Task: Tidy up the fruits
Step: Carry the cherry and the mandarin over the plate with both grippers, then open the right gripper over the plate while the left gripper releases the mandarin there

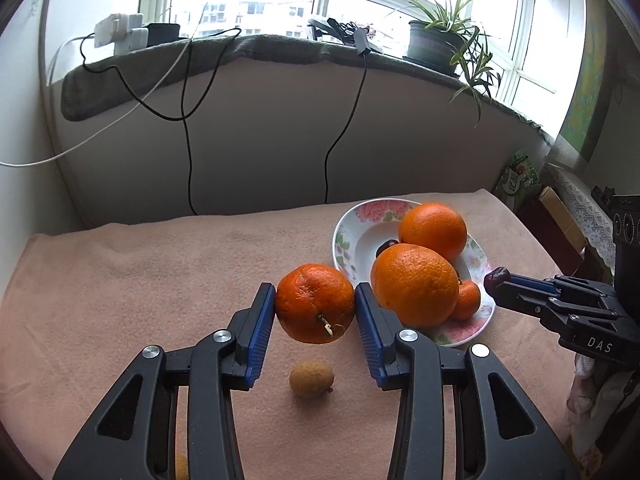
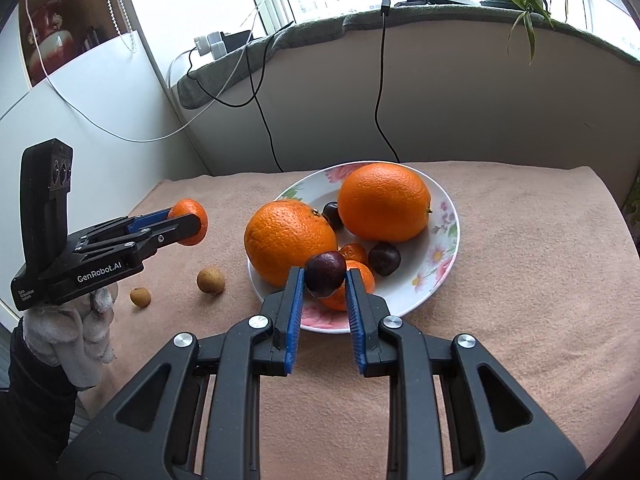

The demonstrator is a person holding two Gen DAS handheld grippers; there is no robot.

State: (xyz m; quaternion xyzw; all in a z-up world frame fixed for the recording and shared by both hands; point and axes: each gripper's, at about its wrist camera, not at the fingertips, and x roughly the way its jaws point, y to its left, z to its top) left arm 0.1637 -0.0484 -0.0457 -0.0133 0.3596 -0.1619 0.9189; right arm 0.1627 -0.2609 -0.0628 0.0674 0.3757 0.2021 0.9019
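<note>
The left gripper (image 1: 315, 307) is clamped on a mandarin (image 1: 315, 303), holding it in the air above the pink cloth (image 1: 160, 280), just left of the flowered plate (image 1: 362, 216). The right gripper (image 2: 325, 280) is clenched on a dark cherry (image 2: 325, 273), held over the near rim of the plate. On the plate lie two big oranges (image 2: 384, 196), small mandarins and other cherries. Two small brown longans (image 2: 211, 279) rest on the cloth beside the plate. A gloved hand (image 2: 80, 328) carries the left gripper.

Black two-finger grippers (image 2: 322, 280), blue ribbed pads (image 2: 294, 312), silver screws, white fuzzy glove (image 2: 80, 320), dark sleeve (image 2: 32, 384).
</note>
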